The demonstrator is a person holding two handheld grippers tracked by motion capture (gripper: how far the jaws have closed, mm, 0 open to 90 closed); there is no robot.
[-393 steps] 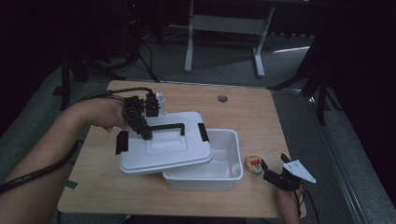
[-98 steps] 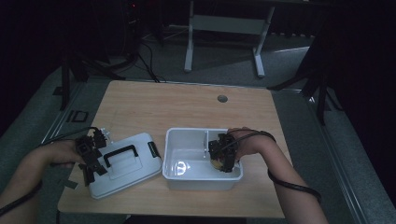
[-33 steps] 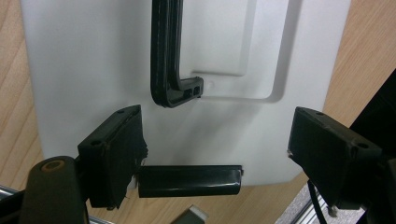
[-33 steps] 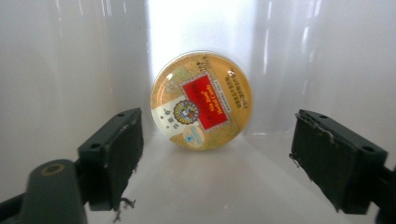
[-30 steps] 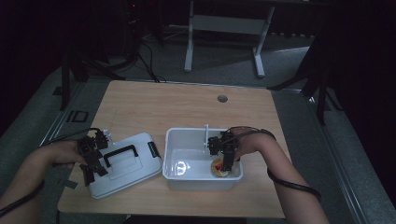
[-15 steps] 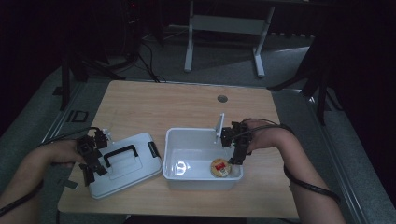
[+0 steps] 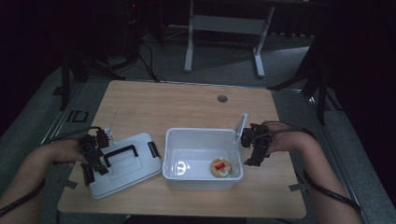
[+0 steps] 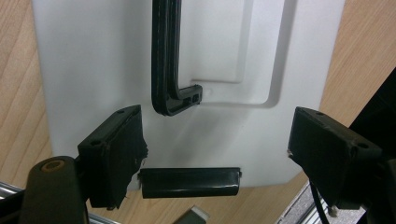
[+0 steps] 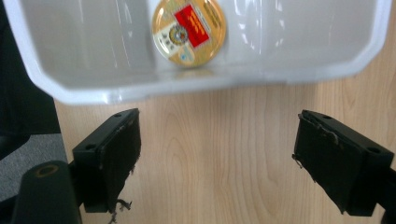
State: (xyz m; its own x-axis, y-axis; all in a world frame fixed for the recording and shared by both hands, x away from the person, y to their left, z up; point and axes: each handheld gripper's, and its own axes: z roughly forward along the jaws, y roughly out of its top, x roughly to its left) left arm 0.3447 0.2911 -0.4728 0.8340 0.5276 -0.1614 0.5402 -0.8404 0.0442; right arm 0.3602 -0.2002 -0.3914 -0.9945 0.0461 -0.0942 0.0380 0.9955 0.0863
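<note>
Lid (image 7: 125,164) lies flat at tabletop's front-left corner, left gripper (image 8: 215,154) wide open over its end latch, gripping nothing. Looks light, stiff, slick plastic; best grabbed by black handle (image 8: 166,60). Right gripper (image 9: 217,158) wide, empty, just outside bin (image 7: 204,179) w/ round tin (image 7: 220,167) inside.

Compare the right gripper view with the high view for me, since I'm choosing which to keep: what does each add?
The right gripper view alone shows the red label on the round tin and its hand-held gripper open over bare wood. The high view alone shows the lid with the left hand-held gripper at it. Both show the white bin holding the tin.
</note>
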